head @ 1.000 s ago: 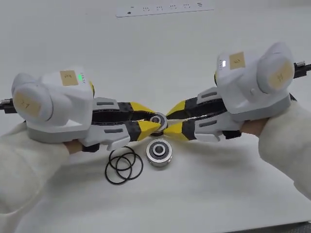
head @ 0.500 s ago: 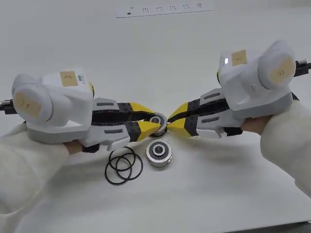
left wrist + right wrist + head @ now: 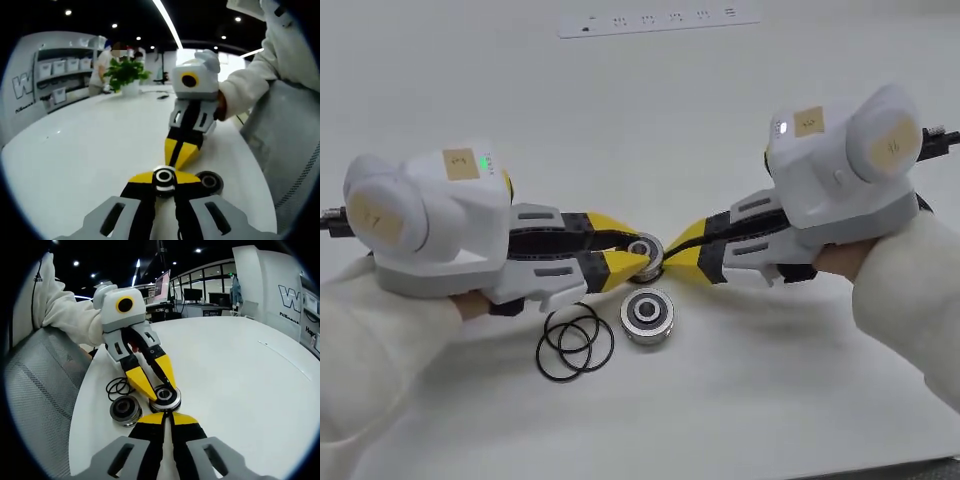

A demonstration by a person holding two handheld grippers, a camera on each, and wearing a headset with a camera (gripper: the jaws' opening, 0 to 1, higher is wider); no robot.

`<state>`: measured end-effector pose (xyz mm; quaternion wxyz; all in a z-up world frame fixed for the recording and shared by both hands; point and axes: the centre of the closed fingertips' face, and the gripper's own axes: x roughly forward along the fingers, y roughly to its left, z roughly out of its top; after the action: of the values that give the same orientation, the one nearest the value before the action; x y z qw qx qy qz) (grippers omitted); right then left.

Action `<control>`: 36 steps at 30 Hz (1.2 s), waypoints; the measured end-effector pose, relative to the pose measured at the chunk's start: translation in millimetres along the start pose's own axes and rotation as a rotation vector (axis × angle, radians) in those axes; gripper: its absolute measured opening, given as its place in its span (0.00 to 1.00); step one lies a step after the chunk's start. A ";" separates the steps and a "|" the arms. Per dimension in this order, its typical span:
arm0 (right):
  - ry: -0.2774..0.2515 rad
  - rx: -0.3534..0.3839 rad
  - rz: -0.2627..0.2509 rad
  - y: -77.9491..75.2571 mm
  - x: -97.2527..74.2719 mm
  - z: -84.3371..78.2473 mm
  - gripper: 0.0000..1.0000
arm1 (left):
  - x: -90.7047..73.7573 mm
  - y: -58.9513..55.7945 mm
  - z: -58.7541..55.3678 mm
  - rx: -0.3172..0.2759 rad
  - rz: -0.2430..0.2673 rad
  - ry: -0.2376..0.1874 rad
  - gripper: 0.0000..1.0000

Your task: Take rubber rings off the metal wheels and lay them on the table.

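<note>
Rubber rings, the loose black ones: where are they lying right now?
In the head view, the rubber rings lie overlapping on the table, just left of the loose metal wheel, near the left gripper.

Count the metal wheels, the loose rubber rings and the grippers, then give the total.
Metal wheels: 2, the held wheel and the free wheel.
Loose rubber rings: 3.
Grippers: 2, the left gripper and the right gripper.
Total: 7.
</note>
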<state>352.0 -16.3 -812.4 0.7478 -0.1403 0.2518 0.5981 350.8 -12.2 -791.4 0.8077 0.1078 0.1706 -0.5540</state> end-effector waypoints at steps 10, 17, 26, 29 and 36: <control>0.015 -0.022 -0.014 -1.5 -1.2 -0.4 0.00 | -0.3 0.3 -0.2 0.002 -0.002 0.002 0.13; 0.012 0.031 -0.013 -0.6 -1.7 -0.4 0.01 | 0.0 0.3 -0.4 0.002 -0.003 0.003 0.13; -0.016 0.066 -0.005 5.5 2.1 4.8 0.24 | 0.1 0.8 -0.2 -0.001 -0.004 -0.001 0.13; -0.017 0.045 -0.015 6.5 4.3 4.0 0.23 | 0.2 0.8 -0.1 -0.003 -0.004 -0.002 0.13; -0.018 0.053 -0.005 8.0 4.1 3.2 0.19 | 0.5 1.2 -0.2 -0.010 -0.003 -0.004 0.13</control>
<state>345.6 -9.4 -811.2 0.7549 -0.1159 0.2605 0.5906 352.0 -12.1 -791.8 0.8076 0.1024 0.1720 -0.5548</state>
